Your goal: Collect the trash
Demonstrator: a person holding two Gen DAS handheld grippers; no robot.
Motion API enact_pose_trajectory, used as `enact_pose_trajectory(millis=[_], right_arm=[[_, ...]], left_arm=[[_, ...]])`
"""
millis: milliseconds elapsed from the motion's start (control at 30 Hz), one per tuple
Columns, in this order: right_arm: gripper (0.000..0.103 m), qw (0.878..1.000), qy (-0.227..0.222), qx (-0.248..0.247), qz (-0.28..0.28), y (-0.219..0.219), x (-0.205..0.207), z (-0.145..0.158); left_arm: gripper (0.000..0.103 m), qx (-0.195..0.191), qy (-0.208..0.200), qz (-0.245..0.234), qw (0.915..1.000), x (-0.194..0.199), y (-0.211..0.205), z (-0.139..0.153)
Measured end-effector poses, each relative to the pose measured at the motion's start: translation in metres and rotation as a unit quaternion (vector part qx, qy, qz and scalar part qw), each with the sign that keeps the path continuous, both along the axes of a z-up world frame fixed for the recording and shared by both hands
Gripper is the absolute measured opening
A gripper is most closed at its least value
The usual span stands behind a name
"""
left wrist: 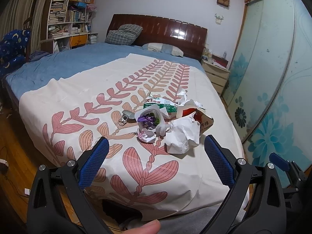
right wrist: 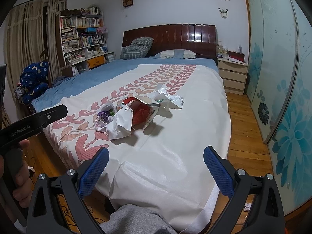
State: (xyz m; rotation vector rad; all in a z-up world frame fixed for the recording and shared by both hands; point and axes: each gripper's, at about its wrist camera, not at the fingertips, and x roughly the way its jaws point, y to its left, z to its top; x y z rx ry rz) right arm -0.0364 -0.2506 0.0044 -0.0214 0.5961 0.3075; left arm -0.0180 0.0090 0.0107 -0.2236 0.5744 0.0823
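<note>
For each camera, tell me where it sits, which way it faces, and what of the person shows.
Left wrist: on the left gripper at the bed's foot, facing the headboard over the trash pile; jaws open, a fingertip below.
Right wrist: on the right gripper, further right, facing likewise; jaws open, grey-clad leg, left hand.
Shared: trash pile, headboard, bookshelf.

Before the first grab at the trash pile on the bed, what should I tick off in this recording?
1. Left gripper open: ok, jaws wide apart, empty.
2. Right gripper open: ok, also empty.
3. Trash in view: ok, crumpled white paper, red carton and can pull-tab lid lie clustered on the leaf-print cover.
4. Nearest piece unobstructed: ok, the paper faces the left gripper.
5. Bin or bag for the trash: cannot tell, none in view.
</note>
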Motion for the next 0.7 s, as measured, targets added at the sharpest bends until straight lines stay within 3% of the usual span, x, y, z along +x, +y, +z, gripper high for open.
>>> enact_pose_trajectory(millis=[700], right_arm=[[0.096,1.0,0.013,0.008,0.012,0.0074,0.0093,-0.0066]], left_arm=[[0.097,-0.009,0.005,0.005,0.9999,0.0015,0.0078,-0.0036]])
